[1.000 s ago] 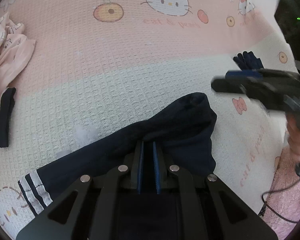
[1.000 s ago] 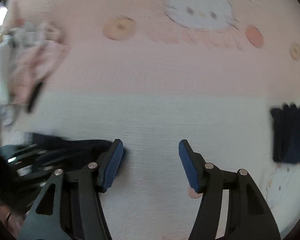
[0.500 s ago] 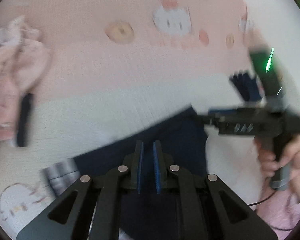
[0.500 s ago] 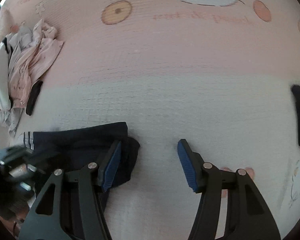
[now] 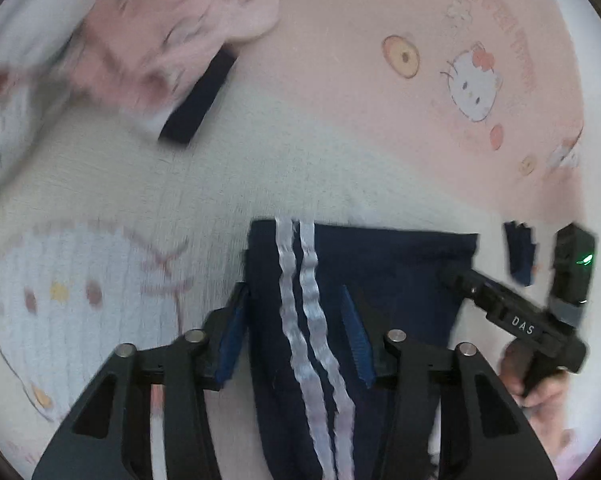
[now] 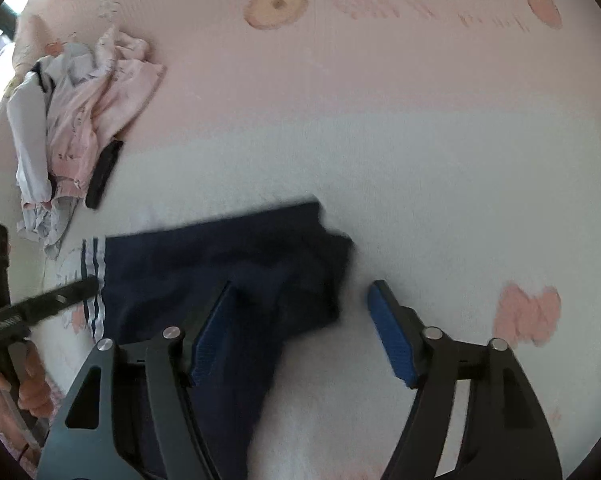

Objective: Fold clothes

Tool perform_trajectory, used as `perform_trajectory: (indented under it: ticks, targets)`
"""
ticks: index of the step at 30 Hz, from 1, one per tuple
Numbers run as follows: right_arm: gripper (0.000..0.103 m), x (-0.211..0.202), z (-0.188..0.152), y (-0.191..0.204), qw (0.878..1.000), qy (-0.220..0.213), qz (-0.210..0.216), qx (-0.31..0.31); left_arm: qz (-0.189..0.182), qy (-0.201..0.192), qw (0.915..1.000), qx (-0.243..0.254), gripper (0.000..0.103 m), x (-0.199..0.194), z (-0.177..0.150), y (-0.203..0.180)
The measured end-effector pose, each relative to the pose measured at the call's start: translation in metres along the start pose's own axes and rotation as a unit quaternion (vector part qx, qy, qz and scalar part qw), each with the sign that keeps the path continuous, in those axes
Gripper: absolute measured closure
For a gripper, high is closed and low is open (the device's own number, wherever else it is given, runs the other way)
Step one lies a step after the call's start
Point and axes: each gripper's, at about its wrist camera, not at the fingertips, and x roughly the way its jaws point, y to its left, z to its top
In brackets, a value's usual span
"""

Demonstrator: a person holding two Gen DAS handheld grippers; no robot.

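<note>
- Jaws of the left gripper (image 5: pixel 296 332) now stand wide apart with nothing clamped, where half a second ago they were pinched shut on the navy garment (image 5: pixel 364 280); the blue pads (image 5: pixel 232 340) straddle its striped hem.
- Navy garment lies flat on the pink-and-white blanket (image 6: pixel 420 152), its two white stripes (image 5: pixel 304 304) now running up between the left fingers, whereas before the stripes sat off to the side.
- Right gripper (image 6: pixel 300 328) is wide open as before, holding nothing; its left pad (image 6: pixel 212 332) now lies over the garment's dark fabric, more of which spreads under it than earlier.
- Crumpled pink clothes (image 6: pixel 80 120) with a dark cuff (image 6: pixel 104 172) lie well apart at the blanket's left.
- Folded dark item (image 5: pixel 520 252) rests beyond the right gripper in the left wrist view.
</note>
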Motion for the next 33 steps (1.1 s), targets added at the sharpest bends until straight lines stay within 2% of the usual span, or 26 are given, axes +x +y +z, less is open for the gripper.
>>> perform_trajectory:
  ticks: [1,3,5,7,10,11,12,14,16,18,19,21,24,27,31,33]
  targets:
    - [0.066,0.001,0.001,0.003,1.000,-0.007,-0.013,-0.011,0.001,0.000,1.0000,0.009,0.096,0.003,0.001,-0.004]
    - [0.087,-0.002,0.004,-0.001,1.000,-0.015,-0.007,-0.006,0.003,-0.001,0.9996,0.028,0.096,0.010,0.003,-0.012]
    - [0.092,-0.007,0.005,-0.012,1.000,-0.016,0.010,0.020,0.005,-0.001,0.9989,0.046,0.096,0.017,0.006,-0.020]
    - [0.092,-0.009,0.011,-0.022,0.999,-0.021,0.020,0.040,0.009,-0.010,0.9982,0.058,0.096,0.021,0.012,-0.027]
    - [0.090,-0.007,0.028,-0.037,0.997,-0.034,0.030,0.062,0.017,-0.023,0.9971,0.070,0.090,0.025,0.022,-0.034]
    - [0.088,-0.004,0.030,-0.040,0.997,-0.031,0.038,0.066,0.021,-0.019,0.9971,0.070,0.078,0.027,0.024,-0.033]
    - [0.080,0.002,0.031,-0.042,0.997,-0.021,0.044,0.066,0.026,-0.015,0.9971,0.070,0.074,0.030,0.026,-0.033]
    - [0.075,0.002,0.032,-0.041,0.996,-0.027,0.047,0.072,0.033,-0.010,0.9972,0.066,0.071,0.031,0.029,-0.033]
    - [0.063,-0.010,0.030,-0.038,0.997,-0.026,0.019,0.074,0.032,-0.019,0.9983,0.046,0.070,0.016,0.026,-0.032]
    - [0.062,-0.032,0.014,-0.029,0.997,-0.041,-0.002,0.072,0.021,-0.030,0.9988,0.031,0.065,0.000,0.016,-0.032]
    - [0.057,-0.044,0.005,-0.025,0.996,-0.049,-0.010,0.071,0.016,-0.030,0.9991,0.025,0.060,-0.006,0.007,-0.033]
    - [0.054,-0.064,-0.017,-0.015,0.996,-0.053,-0.011,0.068,0.018,-0.005,0.9997,0.018,0.060,-0.008,-0.011,-0.034]
    - [0.054,-0.077,-0.064,0.003,0.998,-0.027,0.014,0.062,0.026,0.016,0.9995,-0.003,0.060,-0.011,-0.046,-0.037]
    - [0.054,-0.070,-0.102,0.015,0.998,0.011,0.001,0.055,0.025,0.022,0.9991,-0.026,0.060,-0.022,-0.082,-0.035]
    - [0.054,-0.060,-0.129,0.015,0.997,0.051,-0.016,0.051,0.061,0.013,0.9971,-0.044,0.060,-0.043,-0.121,-0.024]
    - [0.052,-0.059,-0.135,0.017,0.997,0.047,-0.023,0.050,0.060,0.014,0.9956,-0.070,0.060,-0.046,-0.129,-0.015]
